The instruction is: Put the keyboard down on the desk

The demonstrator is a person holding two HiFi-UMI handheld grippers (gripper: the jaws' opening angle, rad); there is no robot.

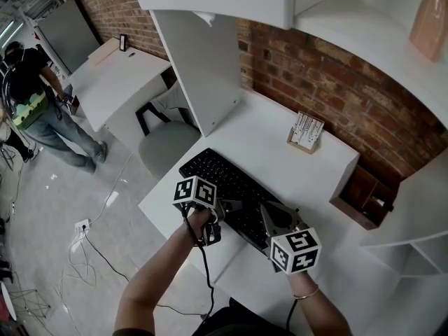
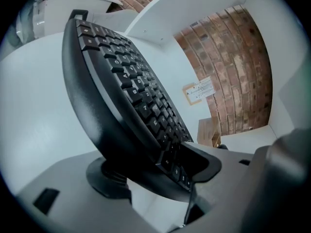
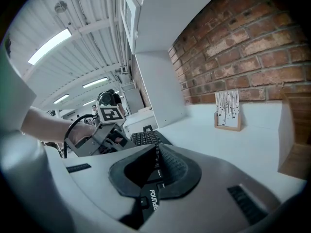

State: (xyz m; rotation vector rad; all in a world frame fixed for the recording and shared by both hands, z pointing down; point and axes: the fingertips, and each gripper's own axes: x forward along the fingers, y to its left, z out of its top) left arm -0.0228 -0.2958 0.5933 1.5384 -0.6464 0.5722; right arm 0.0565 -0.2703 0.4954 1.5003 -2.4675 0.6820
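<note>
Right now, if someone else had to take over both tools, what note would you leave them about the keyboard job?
Left tool: jaws wide open, with the near edge of the keyboard between them, not clamped.
Right tool: shut on the keyboard's near right end.
Keyboard: looks to lie flat on the white desk, close to its front edge.
Done: the keyboard appears set down, and the left side is not gripped.
Left: open the right tool, then draw both tools back clear of the keyboard.
</note>
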